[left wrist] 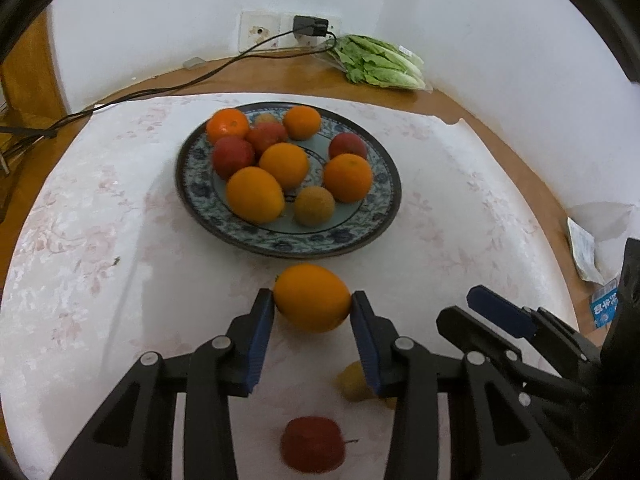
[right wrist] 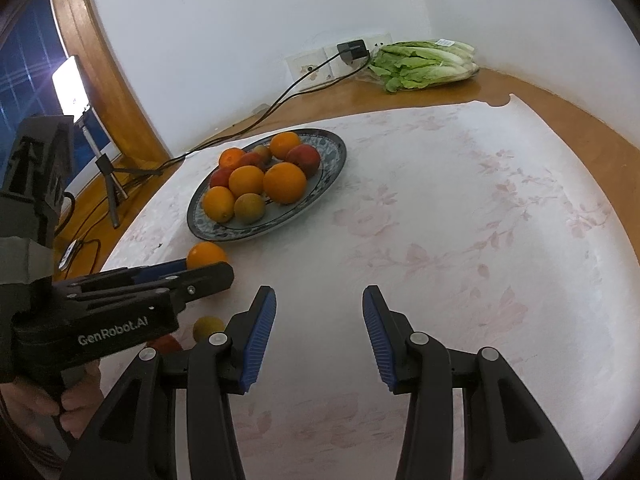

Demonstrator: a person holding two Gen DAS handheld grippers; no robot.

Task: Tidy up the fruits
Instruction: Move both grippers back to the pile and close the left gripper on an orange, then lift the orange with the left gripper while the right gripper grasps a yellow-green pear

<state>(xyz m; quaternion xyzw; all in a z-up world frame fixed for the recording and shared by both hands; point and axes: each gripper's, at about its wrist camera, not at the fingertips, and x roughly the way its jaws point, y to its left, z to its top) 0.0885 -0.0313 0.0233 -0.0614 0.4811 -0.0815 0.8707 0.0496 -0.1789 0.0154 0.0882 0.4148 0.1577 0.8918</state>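
A blue-patterned plate (left wrist: pixel 362 236) holds several oranges, red fruits and a brown kiwi-like fruit; it also shows in the right wrist view (right wrist: pixel 334 160). My left gripper (left wrist: pixel 313 300) is shut on an orange (left wrist: pixel 311 298), held just in front of the plate; the orange shows in the right wrist view (right wrist: pixel 206 255) too. Under it on the cloth lie a red apple (left wrist: pixel 313 449) and a small yellow fruit (left wrist: pixel 352 380). My right gripper (right wrist: pixel 319 300) is open and empty over the cloth, to the right of the left gripper (right wrist: pixel 208 270).
A white floral cloth (right wrist: pixel 460 220) covers the wooden table. A bag of lettuce (left wrist: pixel 380 62) lies at the back by the wall, next to a socket with a black charger (left wrist: pixel 311 26) and cable. Paper packets (left wrist: pixel 588 248) lie at the right edge.
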